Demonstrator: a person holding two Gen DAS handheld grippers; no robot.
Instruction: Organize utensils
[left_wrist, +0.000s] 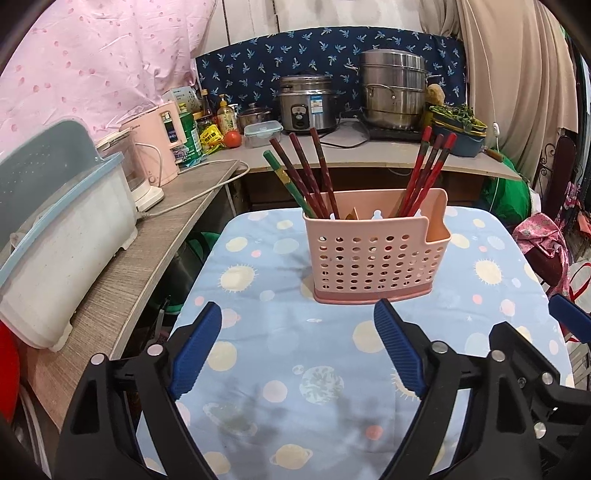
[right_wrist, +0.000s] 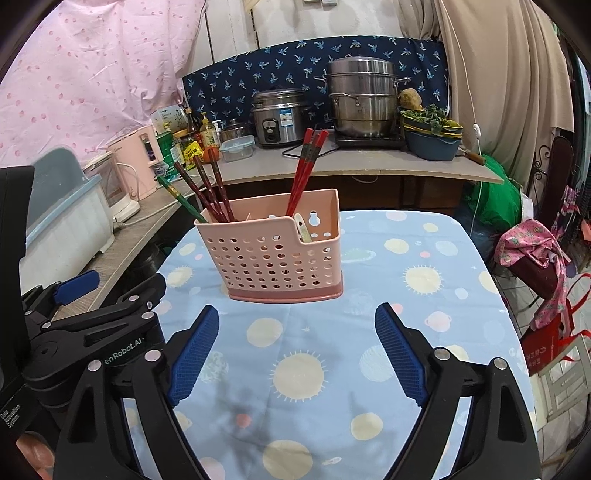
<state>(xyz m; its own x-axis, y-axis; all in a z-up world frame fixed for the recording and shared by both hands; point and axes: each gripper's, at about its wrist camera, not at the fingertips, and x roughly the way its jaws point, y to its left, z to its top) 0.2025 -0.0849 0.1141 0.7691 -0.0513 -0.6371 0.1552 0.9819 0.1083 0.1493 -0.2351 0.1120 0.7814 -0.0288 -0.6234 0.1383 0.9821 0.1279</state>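
A pink perforated utensil holder stands on the blue planet-print tablecloth. Its left compartment holds dark red chopsticks and one green one. Its right compartment holds bright red chopsticks. A pale spoon shows in the right end pocket. My left gripper is open and empty, just in front of the holder. My right gripper is open and empty, also in front of it. The left gripper's body shows at the left of the right wrist view.
A wooden counter at the left carries a white dish bin and a pink appliance. The back counter holds a rice cooker, a steel steamer pot, bottles and a bowl of greens. Bags lie at the right.
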